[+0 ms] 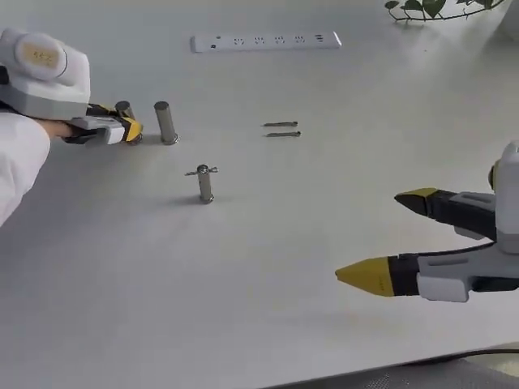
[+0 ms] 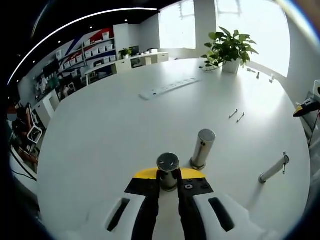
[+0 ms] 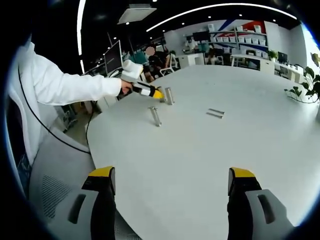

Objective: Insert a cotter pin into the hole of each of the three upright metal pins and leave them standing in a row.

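Three metal pins stand on the white table. My left gripper (image 1: 130,130) (image 2: 168,181) is shut on the leftmost pin (image 1: 123,109) (image 2: 167,170), which stands upright. Just right of it stands a second bare pin (image 1: 165,122) (image 2: 202,148). Nearer me, a third pin (image 1: 204,183) (image 2: 273,169) has a cotter pin (image 1: 199,171) through its top. Two loose cotter pins (image 1: 281,129) (image 2: 237,115) (image 3: 216,112) lie side by side further right. My right gripper (image 1: 388,239) (image 3: 172,181) hangs open over the table's near right part, holding nothing.
A white power strip (image 1: 266,40) (image 2: 169,87) lies at the back of the table. A potted plant (image 2: 229,49) stands at the far edge, its leaves (image 1: 434,9) at the top right. A dark cable (image 1: 454,355) runs along the near edge.
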